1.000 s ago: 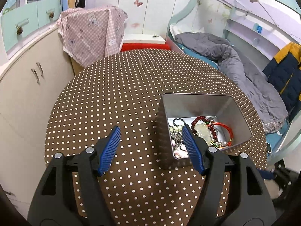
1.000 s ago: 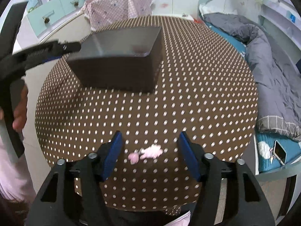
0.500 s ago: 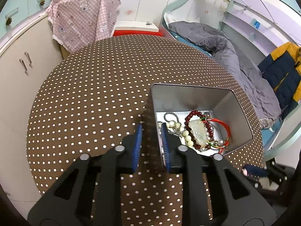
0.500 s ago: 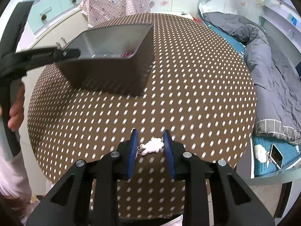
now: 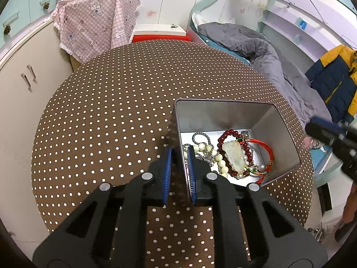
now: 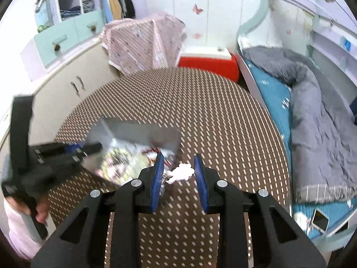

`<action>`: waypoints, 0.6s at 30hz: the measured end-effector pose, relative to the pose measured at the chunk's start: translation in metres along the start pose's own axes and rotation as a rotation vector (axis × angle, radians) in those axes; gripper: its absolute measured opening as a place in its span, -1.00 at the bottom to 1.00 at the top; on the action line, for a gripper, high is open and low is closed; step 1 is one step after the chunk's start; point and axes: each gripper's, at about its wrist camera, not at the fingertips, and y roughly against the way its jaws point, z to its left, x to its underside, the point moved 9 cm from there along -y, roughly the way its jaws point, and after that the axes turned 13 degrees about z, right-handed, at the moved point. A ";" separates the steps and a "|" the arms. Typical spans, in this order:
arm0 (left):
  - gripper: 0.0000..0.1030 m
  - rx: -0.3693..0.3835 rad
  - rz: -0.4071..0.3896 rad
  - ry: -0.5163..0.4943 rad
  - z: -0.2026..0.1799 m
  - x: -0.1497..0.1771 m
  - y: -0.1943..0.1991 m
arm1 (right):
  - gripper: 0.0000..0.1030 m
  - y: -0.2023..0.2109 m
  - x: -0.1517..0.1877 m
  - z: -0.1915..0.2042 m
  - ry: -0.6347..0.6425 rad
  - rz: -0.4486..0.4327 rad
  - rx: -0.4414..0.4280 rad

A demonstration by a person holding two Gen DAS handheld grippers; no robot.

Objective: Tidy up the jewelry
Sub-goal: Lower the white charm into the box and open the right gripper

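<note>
A silver metal tin holds several pieces of jewelry: a dark red bead bracelet, a pale jade pendant, pearls and a red cord. My left gripper is shut on the tin's left wall, one finger inside and one outside. In the right wrist view the tin is blurred, held by the left gripper. My right gripper is shut on a small pale pink charm with a metal clasp and holds it above the table beside the tin.
The round table has a brown polka-dot cloth. A cream cabinet stands to the left. A pink checked cloth and a red-and-white box stand behind. A bed with a grey quilt lies to the right.
My left gripper closed on the tin's wall and tilted the tin. My right gripper closed on the pink charm, lifted it off the table and carried it toward the tin.
</note>
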 end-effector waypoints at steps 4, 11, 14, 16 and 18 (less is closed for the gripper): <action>-0.72 0.001 -0.001 -0.001 0.000 0.000 0.000 | -0.50 -0.001 -0.018 0.023 0.050 -0.017 -0.038; -0.72 0.002 0.001 -0.001 -0.002 0.000 0.000 | -0.43 -0.026 -0.025 0.051 0.100 0.037 -0.131; -0.72 0.001 0.001 -0.001 -0.001 -0.001 0.000 | -0.15 -0.025 -0.025 0.051 0.088 0.035 -0.127; -0.72 0.001 0.001 0.000 -0.002 0.000 0.000 | -0.03 -0.023 -0.024 0.049 0.078 0.032 -0.120; -0.72 -0.001 0.002 -0.001 -0.002 0.000 0.000 | 0.03 -0.022 -0.023 0.046 0.066 0.030 -0.113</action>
